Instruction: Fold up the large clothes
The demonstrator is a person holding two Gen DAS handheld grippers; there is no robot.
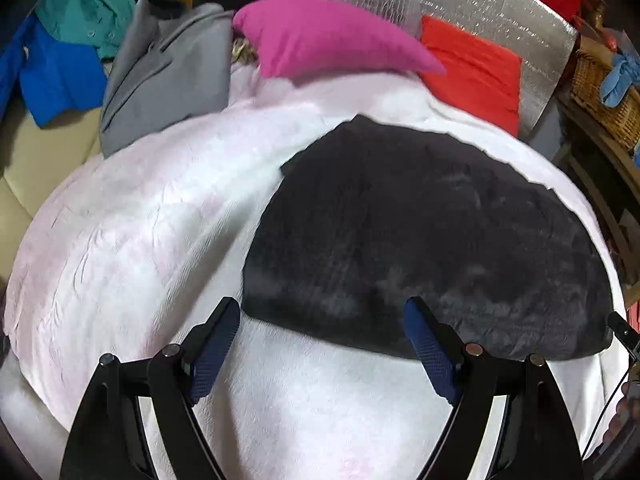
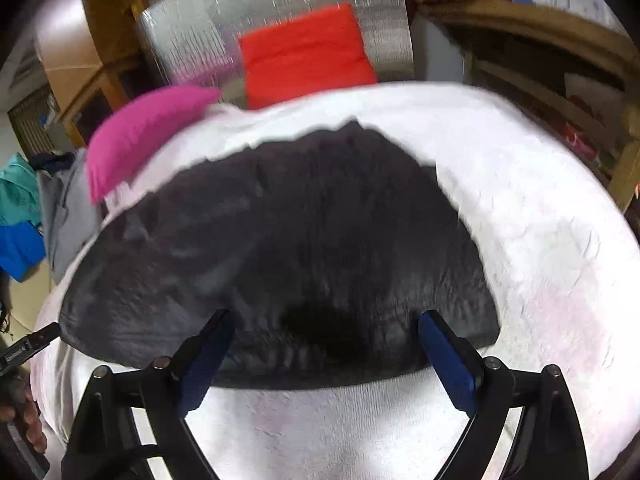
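Note:
A black garment [image 1: 420,232] lies folded into a flat, rounded slab on a white fleecy blanket [image 1: 140,232]. My left gripper [image 1: 320,306] hovers open over the garment's near left edge. Its left fingertip is above bare blanket, its right fingertip above the black cloth, and nothing is gripped. In the right wrist view the same black garment [image 2: 288,240] fills the middle. My right gripper [image 2: 326,316] stands open over its near edge, both blue pads [image 2: 444,352] clear of the cloth. The blanket [image 2: 540,260] shows on the right.
A pink cushion [image 1: 320,36] and a red cushion [image 1: 476,68] lean at the far edge against a silver foil mat [image 1: 500,8]. Grey [image 1: 168,76], blue [image 1: 56,76] and teal [image 1: 92,12] clothes are piled at the far left. A wicker basket [image 1: 604,92] and wooden shelves [image 2: 552,80] stand on the right.

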